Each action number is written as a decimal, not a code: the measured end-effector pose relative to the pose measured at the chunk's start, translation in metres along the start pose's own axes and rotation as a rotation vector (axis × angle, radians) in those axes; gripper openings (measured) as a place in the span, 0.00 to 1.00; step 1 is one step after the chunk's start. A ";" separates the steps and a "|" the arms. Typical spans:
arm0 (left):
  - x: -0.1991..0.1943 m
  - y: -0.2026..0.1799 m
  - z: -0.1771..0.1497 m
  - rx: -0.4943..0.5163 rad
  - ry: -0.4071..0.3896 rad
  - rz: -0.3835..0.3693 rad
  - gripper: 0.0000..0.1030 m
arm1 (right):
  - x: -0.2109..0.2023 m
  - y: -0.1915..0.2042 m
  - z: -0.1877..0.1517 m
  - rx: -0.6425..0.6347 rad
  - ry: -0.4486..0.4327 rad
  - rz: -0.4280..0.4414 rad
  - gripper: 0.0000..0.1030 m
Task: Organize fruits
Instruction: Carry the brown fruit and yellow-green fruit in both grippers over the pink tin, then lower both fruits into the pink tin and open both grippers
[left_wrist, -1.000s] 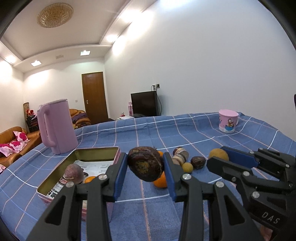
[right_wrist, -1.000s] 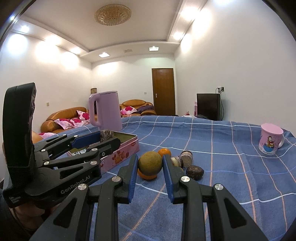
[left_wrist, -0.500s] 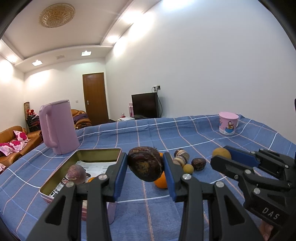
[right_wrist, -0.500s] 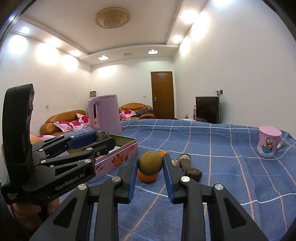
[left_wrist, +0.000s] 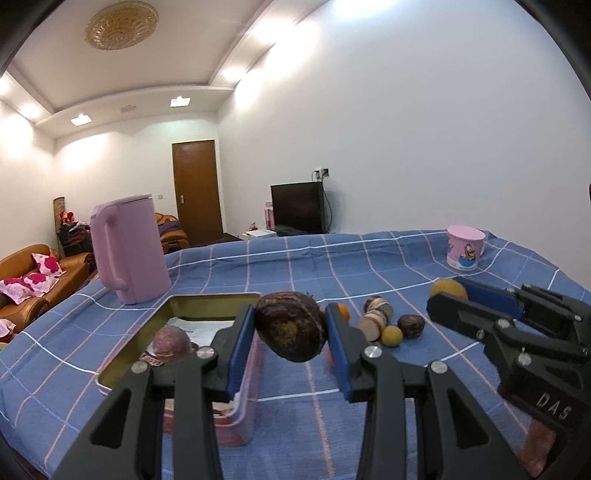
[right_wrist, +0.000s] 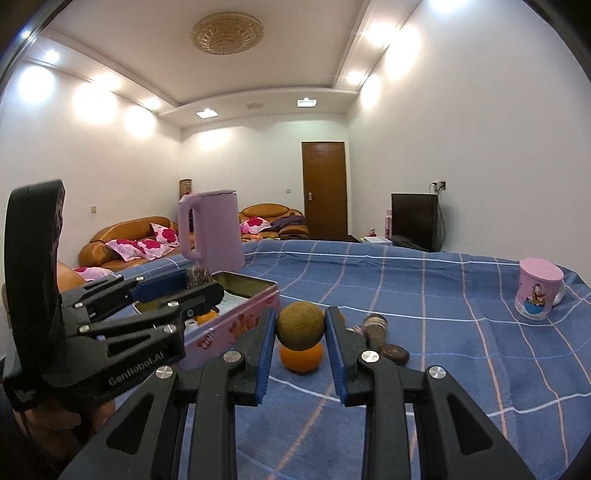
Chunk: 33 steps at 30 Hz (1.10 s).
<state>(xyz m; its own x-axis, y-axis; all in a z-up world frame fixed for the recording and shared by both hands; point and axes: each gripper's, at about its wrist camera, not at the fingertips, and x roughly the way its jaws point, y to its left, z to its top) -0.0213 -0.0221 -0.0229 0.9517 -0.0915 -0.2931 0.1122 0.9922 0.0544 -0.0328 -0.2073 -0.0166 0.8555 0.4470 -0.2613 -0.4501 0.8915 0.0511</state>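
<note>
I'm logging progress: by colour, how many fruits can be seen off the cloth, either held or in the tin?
Dark brown fruit: 1, held by left gripper
Yellow-green fruit: 1, held by right gripper
Purplish fruit: 1, in the tin
Orange fruit: 1, in the tin
Total: 4

White letters "DAS" stand on the black body of the right tongs (left_wrist: 445, 291), seen low at the right edge of the left wrist view. On the black body of the left tongs (right_wrist: 199, 282), in the right wrist view, pale lettering reads about "GenRobot.AI", though the first letters are blurred. The print on the paper in the tin (left_wrist: 207, 297) and on the pink cup (right_wrist: 539, 291) is too small to read.
</note>
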 end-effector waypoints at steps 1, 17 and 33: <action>0.000 0.003 0.000 -0.002 0.004 0.008 0.40 | 0.003 0.000 0.003 0.002 0.002 0.006 0.28; 0.022 0.116 -0.003 -0.108 0.116 0.198 0.40 | 0.091 0.046 0.044 -0.056 0.107 0.116 0.28; 0.058 0.143 -0.025 -0.117 0.266 0.211 0.40 | 0.180 0.096 0.027 -0.139 0.329 0.151 0.28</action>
<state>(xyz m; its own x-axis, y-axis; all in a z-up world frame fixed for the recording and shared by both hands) 0.0429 0.1169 -0.0564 0.8410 0.1264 -0.5261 -0.1270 0.9913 0.0351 0.0852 -0.0388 -0.0330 0.6591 0.5048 -0.5575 -0.6146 0.7888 -0.0123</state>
